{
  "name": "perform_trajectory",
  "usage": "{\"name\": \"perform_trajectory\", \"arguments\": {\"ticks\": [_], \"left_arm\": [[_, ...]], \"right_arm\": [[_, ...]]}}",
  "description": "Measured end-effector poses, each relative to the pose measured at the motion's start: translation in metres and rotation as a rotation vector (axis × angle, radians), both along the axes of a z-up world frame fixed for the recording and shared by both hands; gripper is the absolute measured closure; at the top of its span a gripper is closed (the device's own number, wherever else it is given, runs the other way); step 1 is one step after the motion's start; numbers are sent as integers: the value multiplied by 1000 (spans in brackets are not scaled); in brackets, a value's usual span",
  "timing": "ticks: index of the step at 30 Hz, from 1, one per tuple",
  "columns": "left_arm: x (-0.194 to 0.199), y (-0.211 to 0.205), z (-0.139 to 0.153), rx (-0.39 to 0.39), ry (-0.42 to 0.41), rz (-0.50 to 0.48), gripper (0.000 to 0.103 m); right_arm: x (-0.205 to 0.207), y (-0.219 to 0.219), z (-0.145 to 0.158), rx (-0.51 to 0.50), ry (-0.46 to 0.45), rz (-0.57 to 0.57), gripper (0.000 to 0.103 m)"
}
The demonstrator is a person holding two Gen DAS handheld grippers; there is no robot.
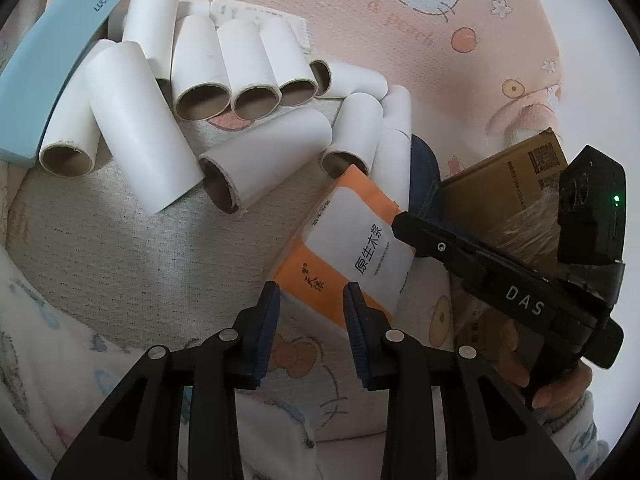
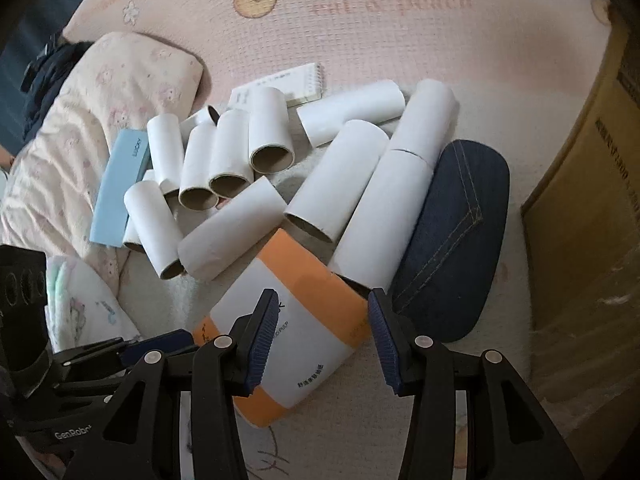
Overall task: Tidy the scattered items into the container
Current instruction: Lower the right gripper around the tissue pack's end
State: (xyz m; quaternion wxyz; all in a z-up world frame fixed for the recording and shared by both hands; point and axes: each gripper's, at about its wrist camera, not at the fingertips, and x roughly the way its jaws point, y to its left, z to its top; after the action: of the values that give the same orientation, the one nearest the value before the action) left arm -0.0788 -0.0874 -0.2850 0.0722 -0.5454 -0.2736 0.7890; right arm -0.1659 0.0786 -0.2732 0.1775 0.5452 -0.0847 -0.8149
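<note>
Pink cartoon-print bedding [image 2: 360, 40] covers the bed where many white cardboard tubes [image 1: 208, 68] lie scattered, with a light blue flat case [image 1: 48, 76] beside them and a dark denim pouch [image 2: 452, 232] near the brown cardboard box [image 2: 580, 220], probably the container. The orange and white soft tissue pack [image 2: 296, 344] lies in front of both tools. The right gripper [image 2: 324, 340] stands open around the pack; I cannot tell if its pads touch it. The left gripper [image 1: 314, 328] is open over one corner, holding nothing. As I judge, closing on the soft wrapper may pinch only film, so the pack may slip. The two grippers are also near enough to collide.
</note>
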Motion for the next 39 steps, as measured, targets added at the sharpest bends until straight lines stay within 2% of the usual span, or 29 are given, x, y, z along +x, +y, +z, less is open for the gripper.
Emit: {"name": "perform_trajectory", "arguments": {"ticks": [5, 10, 20, 24, 29, 34, 39], "left_arm": [[0, 4, -1, -46, 11, -4, 67], [-2, 2, -4, -46, 15, 8, 67], [-8, -11, -3, -13, 33, 54, 67], [-6, -14, 2, -27, 36, 81, 67], [3, -11, 8, -56, 36, 68, 67], [12, 1, 6, -28, 12, -1, 67], [9, 2, -1, -12, -6, 5, 67]], "right_arm": [[-1, 6, 1, -14, -1, -17, 59], [-4, 8, -9, -15, -35, -16, 59], [23, 3, -2, -149, -73, 15, 59], [29, 6, 3, -89, -27, -11, 59], [14, 21, 2, -83, -32, -48, 59], [6, 15, -4, -47, -31, 12, 59], [3, 5, -12, -28, -44, 57, 59]]}}
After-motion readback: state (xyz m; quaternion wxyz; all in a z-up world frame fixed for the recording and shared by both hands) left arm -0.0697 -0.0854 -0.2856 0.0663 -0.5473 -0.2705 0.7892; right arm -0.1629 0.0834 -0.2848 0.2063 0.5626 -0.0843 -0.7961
